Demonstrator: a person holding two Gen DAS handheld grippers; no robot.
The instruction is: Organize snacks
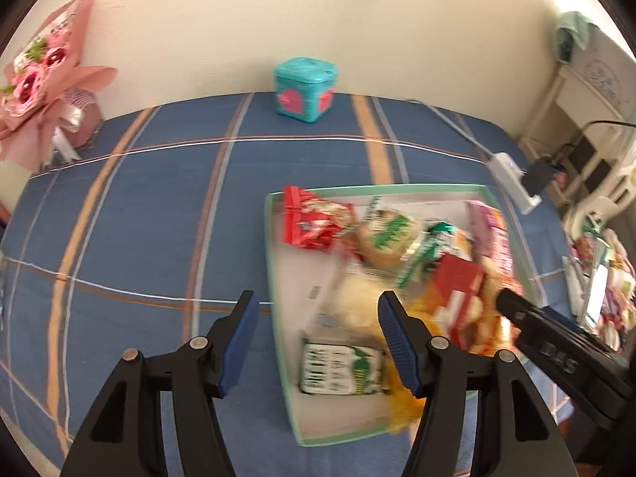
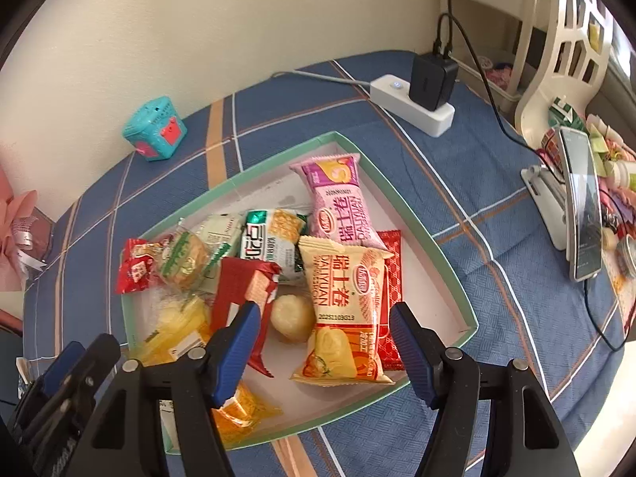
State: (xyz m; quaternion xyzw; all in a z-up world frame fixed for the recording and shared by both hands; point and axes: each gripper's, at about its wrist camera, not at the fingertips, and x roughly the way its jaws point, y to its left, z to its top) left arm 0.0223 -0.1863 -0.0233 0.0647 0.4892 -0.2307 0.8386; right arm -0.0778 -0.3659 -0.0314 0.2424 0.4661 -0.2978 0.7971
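A shallow green-rimmed white tray (image 2: 437, 246) (image 1: 274, 262) lies on the blue plaid cloth and holds several snack packets. Among them are a pink packet (image 2: 342, 198), an orange-yellow packet (image 2: 346, 310), a red packet (image 2: 246, 290), a round pale pastry (image 2: 292, 318), a green-white packet (image 1: 342, 369) and a red packet at the far corner (image 1: 314, 218). My right gripper (image 2: 324, 342) is open and empty, hovering over the tray's near part above the orange packet. My left gripper (image 1: 318, 338) is open and empty over the tray's left rim. The right gripper also shows in the left wrist view (image 1: 564, 357).
A teal cube box (image 1: 304, 89) (image 2: 155, 129) stands by the wall. A white power strip with a black charger (image 2: 413, 99) and cables lie right of the tray. A phone on a stand (image 2: 580, 206) and clutter sit at the right edge. A pink bouquet (image 1: 43, 79) is at far left.
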